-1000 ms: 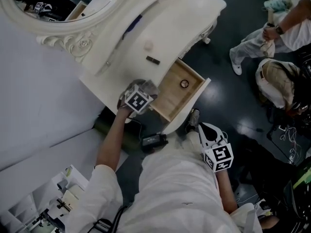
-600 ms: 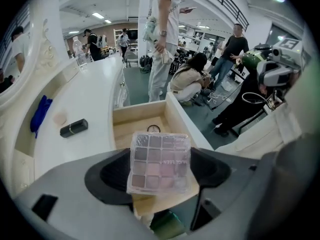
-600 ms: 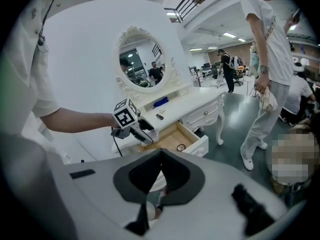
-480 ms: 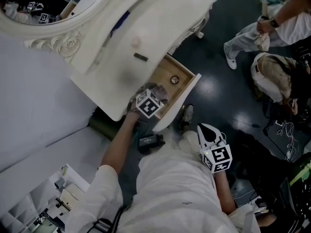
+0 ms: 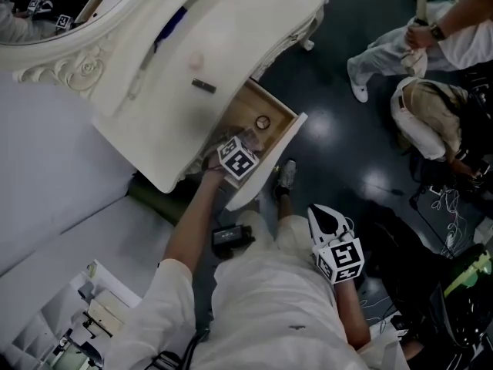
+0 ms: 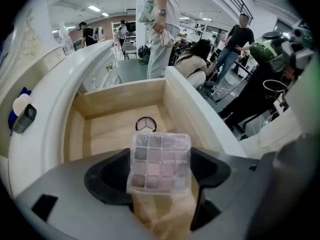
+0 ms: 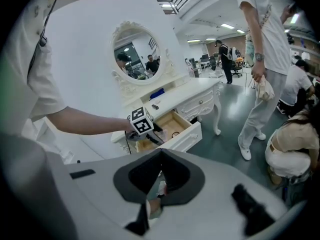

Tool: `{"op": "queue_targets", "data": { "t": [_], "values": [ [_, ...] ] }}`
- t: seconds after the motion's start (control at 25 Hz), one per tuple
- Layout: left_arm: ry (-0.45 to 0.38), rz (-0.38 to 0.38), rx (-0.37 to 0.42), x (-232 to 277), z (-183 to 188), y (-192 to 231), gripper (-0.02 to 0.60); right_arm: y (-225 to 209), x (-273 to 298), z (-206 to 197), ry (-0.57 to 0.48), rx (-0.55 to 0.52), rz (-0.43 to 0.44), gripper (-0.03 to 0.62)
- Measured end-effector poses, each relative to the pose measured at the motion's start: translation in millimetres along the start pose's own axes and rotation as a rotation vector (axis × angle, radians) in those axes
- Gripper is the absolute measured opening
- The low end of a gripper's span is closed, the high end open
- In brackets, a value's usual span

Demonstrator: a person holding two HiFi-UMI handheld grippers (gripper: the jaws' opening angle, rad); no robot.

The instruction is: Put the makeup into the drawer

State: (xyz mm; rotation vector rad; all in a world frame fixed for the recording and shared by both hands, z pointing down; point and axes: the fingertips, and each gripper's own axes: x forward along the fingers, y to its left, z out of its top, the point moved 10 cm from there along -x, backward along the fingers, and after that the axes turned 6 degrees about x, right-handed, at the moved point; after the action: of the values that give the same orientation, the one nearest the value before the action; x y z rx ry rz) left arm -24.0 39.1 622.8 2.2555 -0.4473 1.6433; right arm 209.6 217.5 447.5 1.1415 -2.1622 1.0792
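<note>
In drawer (image 6: 107,131): round compact (image 6: 145,124). Above drawer, near its front: palette (image 6: 160,161). Behind tabletop (image 5: 231,29): mirror (image 7: 137,54).

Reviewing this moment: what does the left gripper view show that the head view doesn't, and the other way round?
Only the left gripper view: the eyeshadow palette clamped in the left gripper, its pans facing the camera, just in front of the drawer opening. Only the head view: the right gripper, held away from the dresser over the dark floor, and the mirror. Both: the open drawer with a round compact on its floor, and a small dark item on the dresser top.
</note>
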Motion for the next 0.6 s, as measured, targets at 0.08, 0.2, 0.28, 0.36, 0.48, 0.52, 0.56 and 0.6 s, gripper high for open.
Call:
{"op": "queue_targets", "data": {
  "t": [0.08,0.2,0.28,0.36,0.48,0.52,0.56,0.6],
  "values": [
    [0.008,0.016,0.001,11.2,2.6,5.9,0.379,-7.2,2.5,-5.3,0.021,0.006,0.001,0.012],
    [0.021,0.019,-0.022,29.5,1.4,13.7,0.38,-14.4,6.5,-11.5,0.043,0.008,-0.001,0.012],
    [0.029,0.018,-0.038,40.0,-1.3,14.9,0.38,-16.4,7.9,-13.8,0.054,0.006,0.001,0.012],
    [0.031,0.021,-0.044,47.6,-4.1,14.1,0.38,-17.4,9.4,-14.2,0.06,0.0,0.004,0.012],
    [0.035,0.022,-0.039,55.7,-6.3,13.4,0.38,-19.9,11.9,-11.3,0.06,-0.007,0.005,0.012],
    [0.034,0.021,-0.035,57.5,-6.6,13.0,0.38,-20.5,12.4,-10.2,0.058,-0.008,0.005,0.012],
    [0.032,0.021,-0.035,58.7,-7.1,12.6,0.38,-20.6,12.8,-9.5,0.058,-0.009,0.006,0.012],
    [0.029,0.02,-0.037,59.3,-7.9,12.2,0.38,-20.2,13.4,-9.4,0.058,-0.01,0.007,0.012]
  ]
}}
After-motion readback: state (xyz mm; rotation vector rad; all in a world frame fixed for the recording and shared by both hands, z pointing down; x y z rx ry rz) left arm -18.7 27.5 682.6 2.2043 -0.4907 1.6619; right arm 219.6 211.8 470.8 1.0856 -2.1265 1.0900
